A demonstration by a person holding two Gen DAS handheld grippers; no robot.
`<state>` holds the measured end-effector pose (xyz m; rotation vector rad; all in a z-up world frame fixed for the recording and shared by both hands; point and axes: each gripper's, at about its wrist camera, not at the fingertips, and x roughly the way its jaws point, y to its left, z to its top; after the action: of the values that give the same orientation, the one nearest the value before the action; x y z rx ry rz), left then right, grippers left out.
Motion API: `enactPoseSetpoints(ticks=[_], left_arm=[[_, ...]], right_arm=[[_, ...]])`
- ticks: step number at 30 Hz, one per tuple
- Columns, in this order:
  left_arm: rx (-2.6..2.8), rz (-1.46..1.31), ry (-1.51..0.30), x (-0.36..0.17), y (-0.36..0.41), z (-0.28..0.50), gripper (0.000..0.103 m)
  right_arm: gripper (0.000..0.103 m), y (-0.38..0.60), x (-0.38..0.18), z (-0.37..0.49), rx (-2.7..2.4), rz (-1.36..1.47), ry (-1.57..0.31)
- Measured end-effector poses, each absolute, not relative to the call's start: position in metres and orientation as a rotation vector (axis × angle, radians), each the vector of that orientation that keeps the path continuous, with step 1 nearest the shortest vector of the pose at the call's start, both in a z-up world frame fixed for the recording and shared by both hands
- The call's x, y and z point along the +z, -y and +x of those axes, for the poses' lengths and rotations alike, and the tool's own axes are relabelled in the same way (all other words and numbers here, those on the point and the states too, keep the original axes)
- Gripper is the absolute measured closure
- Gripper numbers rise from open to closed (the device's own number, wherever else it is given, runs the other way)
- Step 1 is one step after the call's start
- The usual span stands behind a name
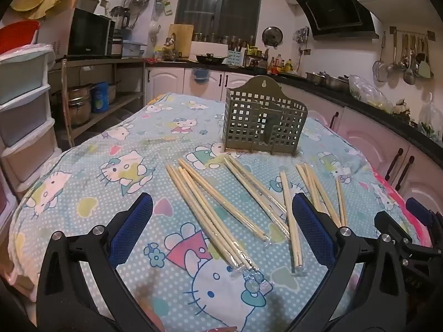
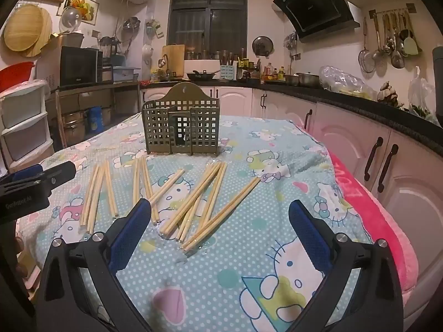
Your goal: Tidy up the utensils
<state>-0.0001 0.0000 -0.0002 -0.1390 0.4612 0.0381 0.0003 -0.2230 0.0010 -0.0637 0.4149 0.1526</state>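
From the left wrist view, the left gripper (image 1: 221, 215) is hovering over the near edge of the table (image 1: 91, 149), which is wearing a cartoon-cat cloth. Its jaws are standing wide apart with nothing between the pads. Under it the chopsticks (image 1: 213, 207) are lying in loose bundles across the middle of the cloth, some in clear wrappers, fanning from the near edge toward the far side. The olive holder (image 1: 263, 119), a perforated basket with a hanging tab, is standing upright near the far edge, apart from the sticks and apparently empty. The right gripper is peeking in at the near right corner.

From the right wrist view, the right gripper (image 2: 220, 215) is also hanging over the near edge, jaws spread wide and empty. The chopsticks (image 2: 199, 202) are spreading in front of it in several groups, the nearest group crossing in a zigzag just ahead of its fingers. The holder (image 2: 181, 123) is standing behind them toward the far edge. The left gripper (image 2: 38, 177) is showing at the left edge of the table.

Nothing looks sorted yet, so this is likely the opening step: choosing a first bundle. The next move is calling for lowering one gripper across a bundle, closing on it without scattering its neighbours, then tipping it upright into the holder.
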Motion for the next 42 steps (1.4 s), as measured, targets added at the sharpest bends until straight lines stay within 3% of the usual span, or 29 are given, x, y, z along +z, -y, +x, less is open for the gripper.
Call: enactPoseSetpoints(ticks=[42], left_arm=[[0.038,-0.142,-0.421,0.006,-0.001,-0.005,0.011]], right_arm=[[0.006,0.225,0.008,-0.007,0.141,-0.049,-0.357]])
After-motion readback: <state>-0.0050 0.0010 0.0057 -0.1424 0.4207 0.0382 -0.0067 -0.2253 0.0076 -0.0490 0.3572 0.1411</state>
